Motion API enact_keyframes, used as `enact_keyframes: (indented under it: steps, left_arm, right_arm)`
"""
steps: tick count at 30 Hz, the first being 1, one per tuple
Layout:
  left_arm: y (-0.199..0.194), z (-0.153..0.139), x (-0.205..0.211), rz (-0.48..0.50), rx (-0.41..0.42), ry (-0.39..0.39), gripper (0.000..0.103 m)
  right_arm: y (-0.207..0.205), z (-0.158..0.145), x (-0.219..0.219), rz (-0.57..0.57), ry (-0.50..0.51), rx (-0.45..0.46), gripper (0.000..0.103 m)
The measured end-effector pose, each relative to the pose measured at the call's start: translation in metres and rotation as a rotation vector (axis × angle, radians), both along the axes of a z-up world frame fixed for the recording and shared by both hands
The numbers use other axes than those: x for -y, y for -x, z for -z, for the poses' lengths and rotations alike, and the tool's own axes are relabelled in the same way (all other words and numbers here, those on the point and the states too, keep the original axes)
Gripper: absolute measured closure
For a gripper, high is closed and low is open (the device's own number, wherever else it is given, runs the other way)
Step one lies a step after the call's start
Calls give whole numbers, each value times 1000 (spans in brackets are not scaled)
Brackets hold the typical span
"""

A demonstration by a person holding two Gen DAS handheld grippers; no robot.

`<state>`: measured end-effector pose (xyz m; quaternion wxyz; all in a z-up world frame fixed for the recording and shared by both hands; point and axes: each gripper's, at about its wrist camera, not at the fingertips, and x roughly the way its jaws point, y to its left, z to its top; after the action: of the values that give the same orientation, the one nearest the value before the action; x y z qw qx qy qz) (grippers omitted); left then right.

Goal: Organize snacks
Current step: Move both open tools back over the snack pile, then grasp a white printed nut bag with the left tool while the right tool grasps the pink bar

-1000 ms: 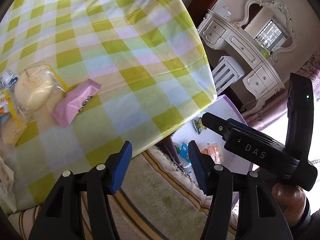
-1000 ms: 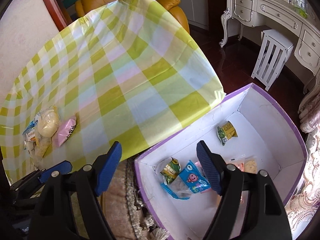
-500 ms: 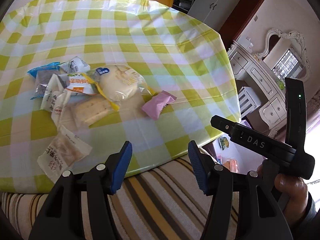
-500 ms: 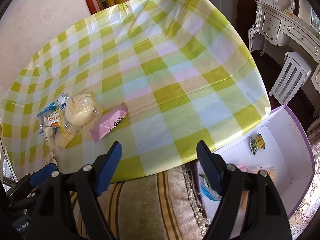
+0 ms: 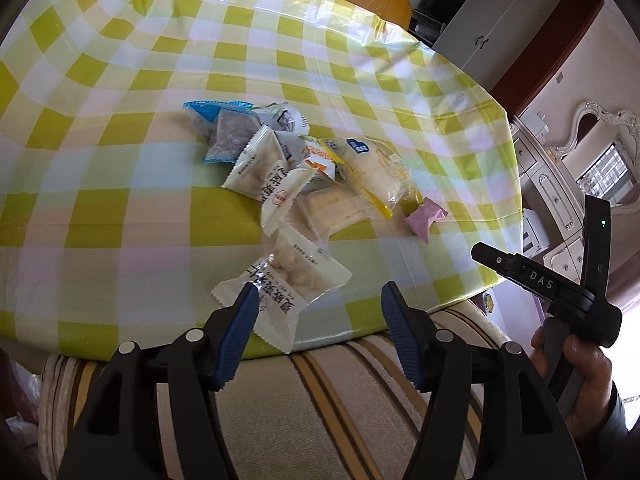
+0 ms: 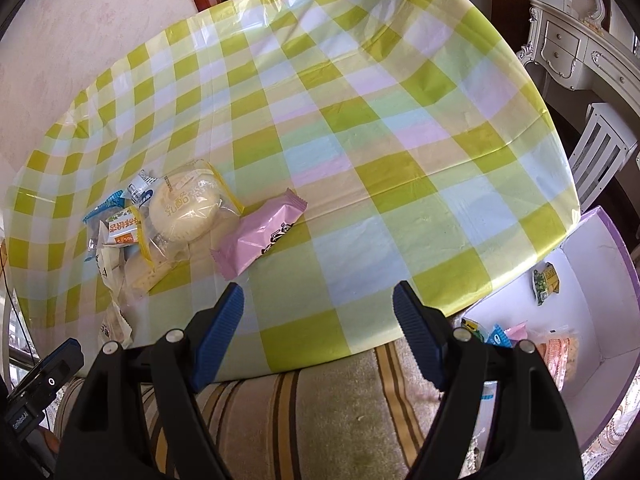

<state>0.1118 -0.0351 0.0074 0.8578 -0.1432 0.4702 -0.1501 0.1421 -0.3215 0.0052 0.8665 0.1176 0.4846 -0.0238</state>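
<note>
Both the left tongs (image 5: 316,308) and right tongs (image 6: 318,306) are held released, empty, above the counter (image 6: 360,128); the left jaws have just been widened.

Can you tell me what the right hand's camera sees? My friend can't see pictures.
The open right gripper hangs empty above the near edge of a checked tablecloth. A pink snack packet lies beside a pile of snacks, and a purple-rimmed box holding some snacks sits lower right.

Bright daylight, sheen on the tablecloth (image 5: 280,60), strong fisheye bending, edges perhaps slightly soft
</note>
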Motion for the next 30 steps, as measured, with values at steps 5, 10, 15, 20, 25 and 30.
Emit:
enact_keyframes:
  steps: [5, 10, 15, 20, 25, 30]
  left_arm:
    - [-8, 7, -15, 24, -33, -44, 27]
    - [-21, 15, 2, 138, -60, -176, 20]
    - [-39, 24, 16, 211, -67, -279, 20]
    - [-53, 31, 24, 260, -67, -321, 22]
    - [-54, 37, 37, 304, -64, -367, 42]
    - [-53, 36, 38, 297, -47, -390, 56]
  right_arm:
    - [-8, 5, -10, -17, 3, -11, 26]
    - [-20, 8, -21, -32, 22, -17, 26]
    - [-31, 12, -28, -39, 25, -25, 26]
    - [-41, 15, -34, -46, 32, -29, 26]
    - [-52, 18, -40, -42, 46, -35, 26]
    - [-62, 21, -44, -27, 61, -44, 26]
